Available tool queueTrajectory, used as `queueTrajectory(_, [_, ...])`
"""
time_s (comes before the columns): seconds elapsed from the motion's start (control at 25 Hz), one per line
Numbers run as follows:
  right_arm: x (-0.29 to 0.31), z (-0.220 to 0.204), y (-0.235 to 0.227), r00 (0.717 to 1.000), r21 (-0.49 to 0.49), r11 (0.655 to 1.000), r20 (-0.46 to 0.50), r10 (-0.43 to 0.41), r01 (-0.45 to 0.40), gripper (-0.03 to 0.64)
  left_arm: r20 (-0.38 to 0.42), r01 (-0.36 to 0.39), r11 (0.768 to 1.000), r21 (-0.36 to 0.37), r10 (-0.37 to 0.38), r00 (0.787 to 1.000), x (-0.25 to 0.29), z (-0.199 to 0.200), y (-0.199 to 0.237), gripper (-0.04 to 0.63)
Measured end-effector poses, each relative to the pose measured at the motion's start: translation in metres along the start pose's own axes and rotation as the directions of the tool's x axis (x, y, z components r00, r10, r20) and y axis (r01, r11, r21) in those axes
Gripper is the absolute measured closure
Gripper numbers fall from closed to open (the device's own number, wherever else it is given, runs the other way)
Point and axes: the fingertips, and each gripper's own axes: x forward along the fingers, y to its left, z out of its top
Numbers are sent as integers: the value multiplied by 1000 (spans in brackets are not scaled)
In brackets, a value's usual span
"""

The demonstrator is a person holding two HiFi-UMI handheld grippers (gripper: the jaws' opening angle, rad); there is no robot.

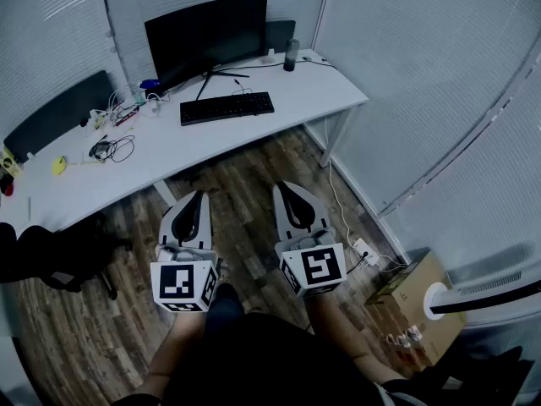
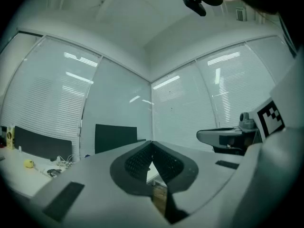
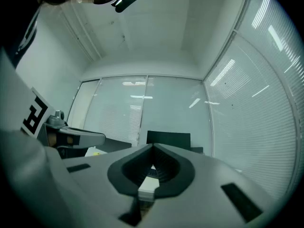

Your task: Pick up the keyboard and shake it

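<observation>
Both grippers, left gripper point(image 1: 193, 216) and right gripper point(image 1: 294, 206), hang empty with jaws closed, far from the keyboard point(image 1: 226, 107); approaching closed risks shoving it along the desk point(image 1: 296, 91).

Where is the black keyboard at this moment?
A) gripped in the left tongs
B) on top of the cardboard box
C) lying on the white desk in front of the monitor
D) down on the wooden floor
C: the keyboard lies flat on the desk before the monitor; the left tongs and right tongs are shut, empty, short of it.
</observation>
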Motion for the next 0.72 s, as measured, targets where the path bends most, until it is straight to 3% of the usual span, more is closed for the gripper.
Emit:
queueTrajectory(0.56, [79,-25,-32,999,60,998,-32,8,-6,584,-44,21,1000,6,-21,999,72,-19,43,571])
queueTrajectory(0.72, [123,-26,-41,1000,57,998,-31,-1,3,535,-37,32,999,13,-32,999,107,-19,70,571])
